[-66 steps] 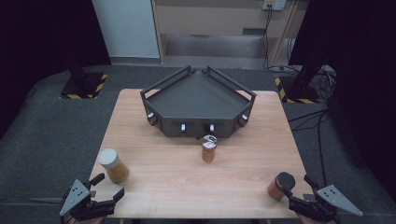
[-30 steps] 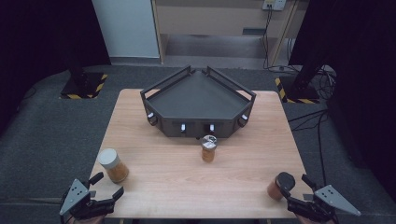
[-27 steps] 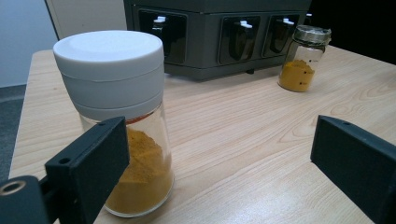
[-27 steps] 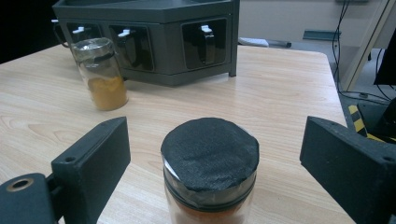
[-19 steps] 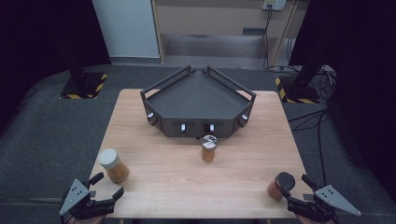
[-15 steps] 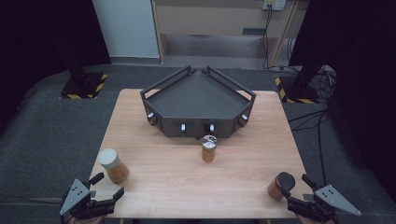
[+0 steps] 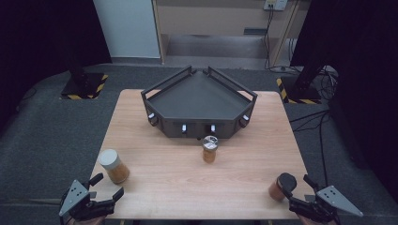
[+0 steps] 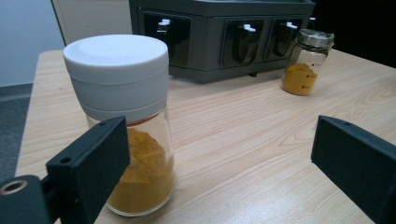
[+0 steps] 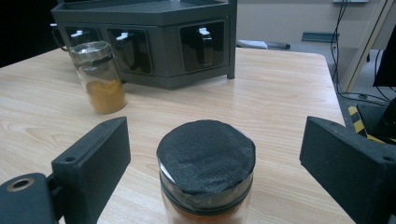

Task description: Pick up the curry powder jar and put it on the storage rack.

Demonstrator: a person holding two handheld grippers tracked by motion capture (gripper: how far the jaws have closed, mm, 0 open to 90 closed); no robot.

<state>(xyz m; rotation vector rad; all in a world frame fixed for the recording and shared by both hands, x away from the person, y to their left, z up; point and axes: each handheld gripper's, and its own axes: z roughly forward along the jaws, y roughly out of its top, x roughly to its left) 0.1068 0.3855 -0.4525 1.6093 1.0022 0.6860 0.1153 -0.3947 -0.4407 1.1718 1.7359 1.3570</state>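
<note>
A wooden table (image 7: 187,187) seen from above, with a dark grey angular tray (image 7: 199,96) standing at its far middle — a row of small white-tipped knobs runs along the tray's front wall. Three spice jars stand upright on the table, well apart from one another. A silver-lidded jar (image 7: 210,149) of yellow powder stands just in front of the tray's front wall. A white-lidded jar (image 7: 113,166) of orange-yellow powder stands near the left front corner, and a black-lidded jar (image 7: 281,186) stands near the right front corner. The left gripper (image 7: 105,186) sits at the table's near left edge with its jaws spread wide; in the left gripper view the white-lidded jar (image 8: 123,121) stands just past its left jaw, not clasped. The right gripper (image 7: 299,191) sits at the near right edge, jaws likewise spread wide — in the right gripper view the black-lidded jar (image 9: 206,172) stands between them, clear gaps on both sides. Dark carpet (image 7: 42,136) surrounds the table.
</note>
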